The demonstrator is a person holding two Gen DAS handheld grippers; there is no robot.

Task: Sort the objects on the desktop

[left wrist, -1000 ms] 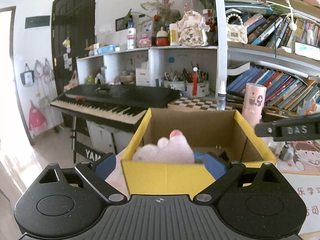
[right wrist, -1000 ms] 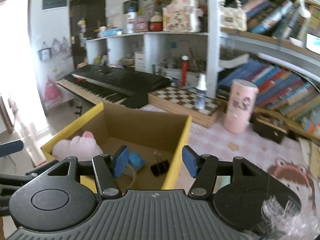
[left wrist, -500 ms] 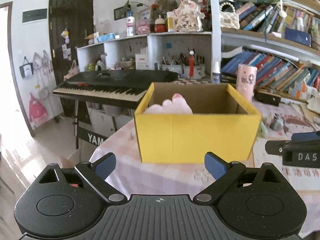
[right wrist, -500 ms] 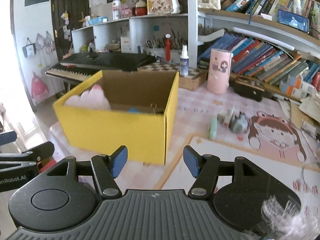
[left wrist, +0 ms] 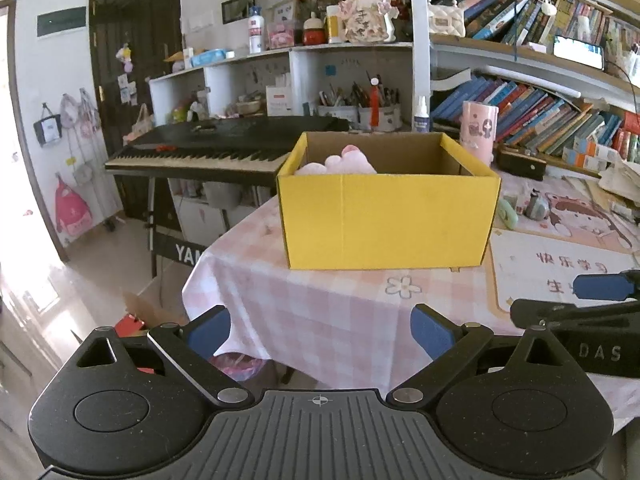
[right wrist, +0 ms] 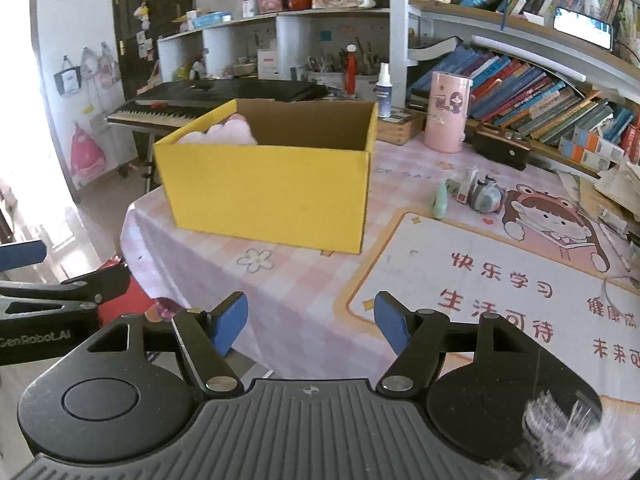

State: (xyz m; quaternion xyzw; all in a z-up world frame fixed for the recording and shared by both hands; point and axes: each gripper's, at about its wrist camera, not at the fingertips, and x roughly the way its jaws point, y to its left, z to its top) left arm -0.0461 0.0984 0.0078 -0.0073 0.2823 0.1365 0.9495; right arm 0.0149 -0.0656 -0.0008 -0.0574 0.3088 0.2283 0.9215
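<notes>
A yellow cardboard box (left wrist: 386, 220) (right wrist: 268, 196) stands on the pink checked tablecloth with a pink plush toy (left wrist: 344, 162) (right wrist: 232, 132) showing over its rim. My left gripper (left wrist: 320, 332) is open and empty, well back from the box near the table's front edge. My right gripper (right wrist: 310, 326) has nothing between its blue pads, and its jaws are opening; it sits to the right of the left one. Beyond the box's right side lie a green oblong item (right wrist: 440, 200) and a small grey toy (right wrist: 486, 196).
A printed desk mat (right wrist: 500, 288) covers the right of the table. A pink cylinder (right wrist: 446, 116), a spray bottle (right wrist: 382, 90) and a dark case (right wrist: 502, 148) stand behind the box, before bookshelves. A keyboard piano (left wrist: 208, 152) stands left; the table edge drops to the floor at the front left.
Both grippers have pulled back from over the box toward the table's front edge. The box, first right under the fingers, now stands far ahead. The right gripper's pads have spread wider.
</notes>
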